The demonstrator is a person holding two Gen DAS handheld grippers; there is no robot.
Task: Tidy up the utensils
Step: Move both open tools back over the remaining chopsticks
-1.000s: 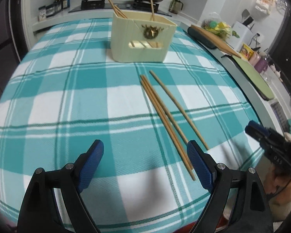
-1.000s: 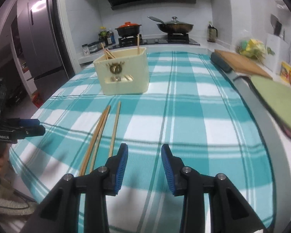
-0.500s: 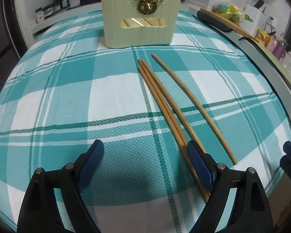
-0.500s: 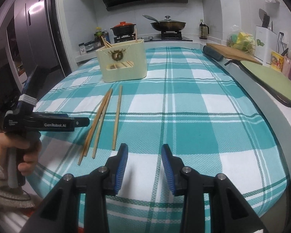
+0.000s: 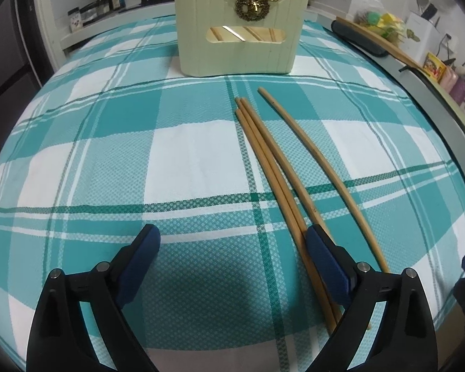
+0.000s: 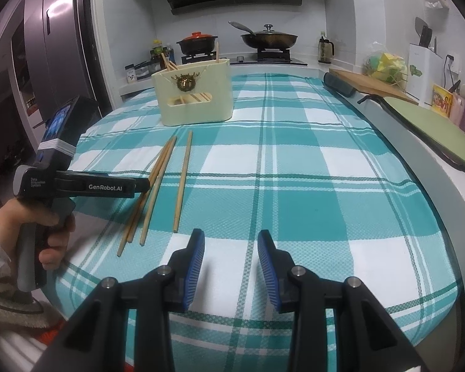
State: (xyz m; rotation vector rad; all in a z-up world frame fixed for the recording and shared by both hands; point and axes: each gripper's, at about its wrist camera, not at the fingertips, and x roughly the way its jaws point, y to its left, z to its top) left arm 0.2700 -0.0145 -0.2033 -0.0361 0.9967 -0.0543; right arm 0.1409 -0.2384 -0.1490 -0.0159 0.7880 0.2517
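Several wooden chopsticks [image 5: 276, 167] lie loose on the teal checked cloth; three are bunched and one [image 5: 319, 173] lies apart to the right. Behind them stands a cream holder [image 5: 238, 49] with more chopsticks upright in it. My left gripper [image 5: 232, 235] hovers low over their near ends with its jaws opening wide. Its right finger [image 5: 325, 254] covers the bunch, and only cloth lies between the pads. In the right wrist view, the left gripper [image 6: 144, 184] reaches over the chopsticks [image 6: 158, 183], with a hand on its grip. My right gripper [image 6: 231, 238] is partly open, with nothing in it, beside the holder [image 6: 195, 99] side's lone stick.
A wooden chopping board [image 6: 375, 85] and a green mat [image 6: 431, 130] lie along the counter at the right, past the table's grey rim [image 6: 418, 167]. Pots [image 6: 269, 38] sit on the stove behind. A fridge [image 6: 55, 52] stands at the left.
My left gripper has come forward and down over the chopsticks' near ends, and its jaws stand slightly wider. In the right wrist view, it has swung in over the sticks. The right gripper's jaws are unchanged.
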